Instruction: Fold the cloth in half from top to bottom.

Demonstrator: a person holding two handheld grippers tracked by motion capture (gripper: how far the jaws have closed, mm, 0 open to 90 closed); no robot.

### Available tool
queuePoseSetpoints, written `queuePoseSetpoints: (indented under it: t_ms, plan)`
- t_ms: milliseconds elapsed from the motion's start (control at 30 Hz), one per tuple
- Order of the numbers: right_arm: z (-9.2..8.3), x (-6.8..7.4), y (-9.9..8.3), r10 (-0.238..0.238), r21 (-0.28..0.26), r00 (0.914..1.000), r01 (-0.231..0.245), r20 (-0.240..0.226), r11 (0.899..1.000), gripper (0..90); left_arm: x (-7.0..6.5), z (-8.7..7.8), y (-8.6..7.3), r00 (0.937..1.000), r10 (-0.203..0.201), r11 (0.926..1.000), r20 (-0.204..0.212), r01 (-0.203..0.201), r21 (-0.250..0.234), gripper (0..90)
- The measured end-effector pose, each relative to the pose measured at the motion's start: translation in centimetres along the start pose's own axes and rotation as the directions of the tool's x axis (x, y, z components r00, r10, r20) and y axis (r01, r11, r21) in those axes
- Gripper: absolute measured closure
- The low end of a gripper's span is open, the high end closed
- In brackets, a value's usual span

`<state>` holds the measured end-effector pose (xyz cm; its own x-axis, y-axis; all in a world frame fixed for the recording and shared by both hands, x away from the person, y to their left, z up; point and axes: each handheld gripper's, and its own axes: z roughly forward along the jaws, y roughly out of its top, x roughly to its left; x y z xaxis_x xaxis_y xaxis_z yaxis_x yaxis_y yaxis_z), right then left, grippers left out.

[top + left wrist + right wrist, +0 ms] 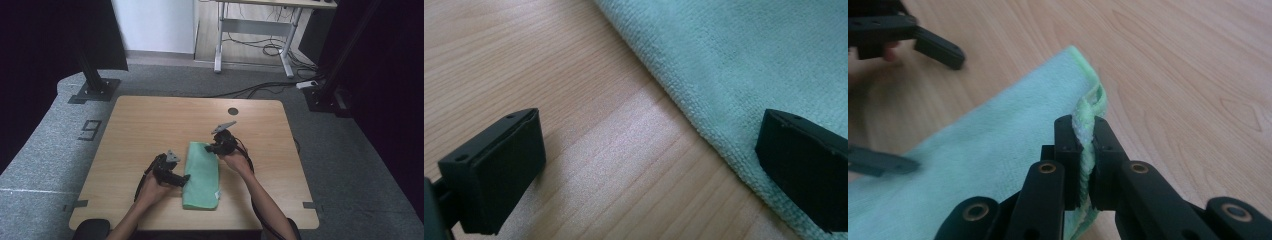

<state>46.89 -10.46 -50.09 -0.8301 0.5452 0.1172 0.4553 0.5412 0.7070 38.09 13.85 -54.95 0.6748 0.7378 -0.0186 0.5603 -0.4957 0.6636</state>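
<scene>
Here the left tongs (184, 178) sit spread at the left long edge of the cloth (202, 176) – which runs near-to-far on the tabletop (140, 125) – while the right tongs (1087, 150), pressed together, pinch its far right corner, so any fold comes leftward.

Setting: a lab or test room set up for recording. A bare wooden table (150, 120) stands on grey carpet (45, 150) marked with a taped number 9 (89, 130). Black stands (92, 75) on floor plates flank it, with dark curtains (30, 60) at both sides. Behind: a desk frame (255, 30) and loose cables (260, 47) on the floor.
</scene>
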Motion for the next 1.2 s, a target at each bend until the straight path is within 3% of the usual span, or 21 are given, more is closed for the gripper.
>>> queuePoseSetpoints:
  t_ms: [367, 700, 1033, 1200]
  plan:
    - [-3.7, 2.7, 0.1, -0.073, -0.065, 0.9963, 0.07, -0.045, 0.995, 83.8, 0.0, 0.0, 0.0, 1.0, -0.002, 1.0, -0.006, 0.002, 0.002, 0.0]
    - [-5.6, 5.2, -1.2, -0.13, -0.088, 0.9882, 0.123, -0.081, 0.989, 83.6, -0.1, 0.0, 0.0, 0.9999, -0.005, 1.0, -0.011, 0.005, 0.003, 0.0]
    - [-5.3, 7.8, -3.9, -0.184, -0.065, 0.9759, 0.177, -0.118, 0.982, 83.5, -0.1, 0.0, 0.0, 0.9999, -0.009, 1.0, -0.013, 0.009, 0.003, 0.0]
    - [-4.4, 8.6, -5.4, -0.179, -0.037, 0.9748, 0.175, -0.133, 0.984, 83.2, -0.1, 0.0, 0.0, 0.9999, -0.009, 1.0, -0.013, 0.009, 0.003, 0.0]
